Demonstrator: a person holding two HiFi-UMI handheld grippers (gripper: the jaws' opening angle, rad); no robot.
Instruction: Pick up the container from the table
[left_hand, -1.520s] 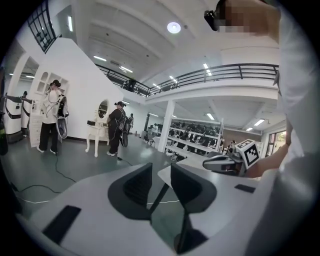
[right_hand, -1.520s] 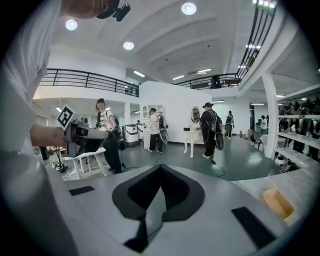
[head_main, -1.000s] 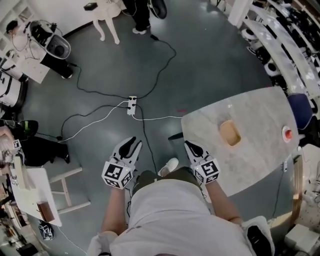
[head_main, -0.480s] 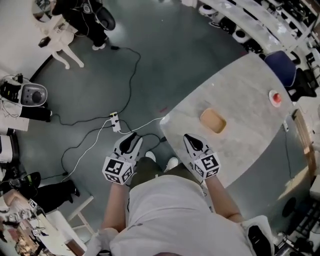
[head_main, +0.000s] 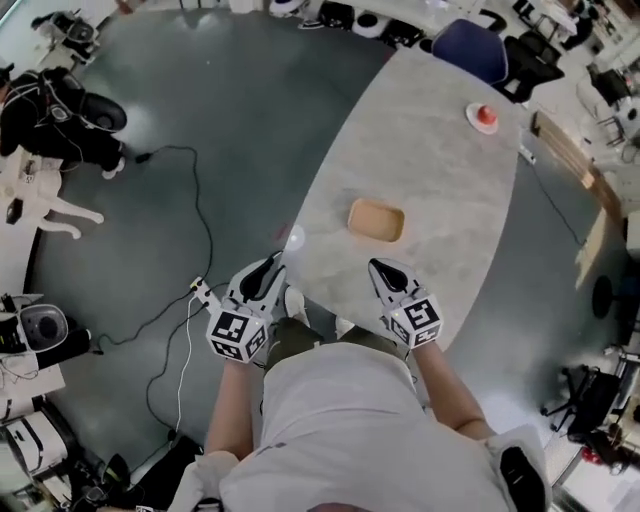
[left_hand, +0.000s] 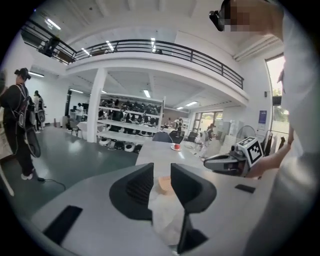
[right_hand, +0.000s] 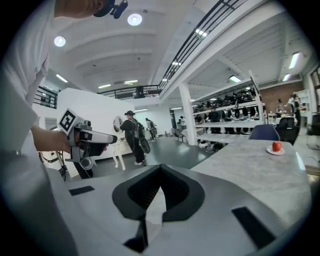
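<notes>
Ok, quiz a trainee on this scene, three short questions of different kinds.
1. True or false: the tan container lies on the table, touched by neither gripper.
2. Whose jaws stand apart? A left, B right, C both.
3. Fill in: the plate at the table's far end carries a ___ object.
Key: 1 true. 2 A: left gripper open, right gripper shut. 3 red.

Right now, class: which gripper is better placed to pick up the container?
Probably the left gripper: its jaws stand apart with the container lined up between them. The right gripper is nearer but shut.
</notes>
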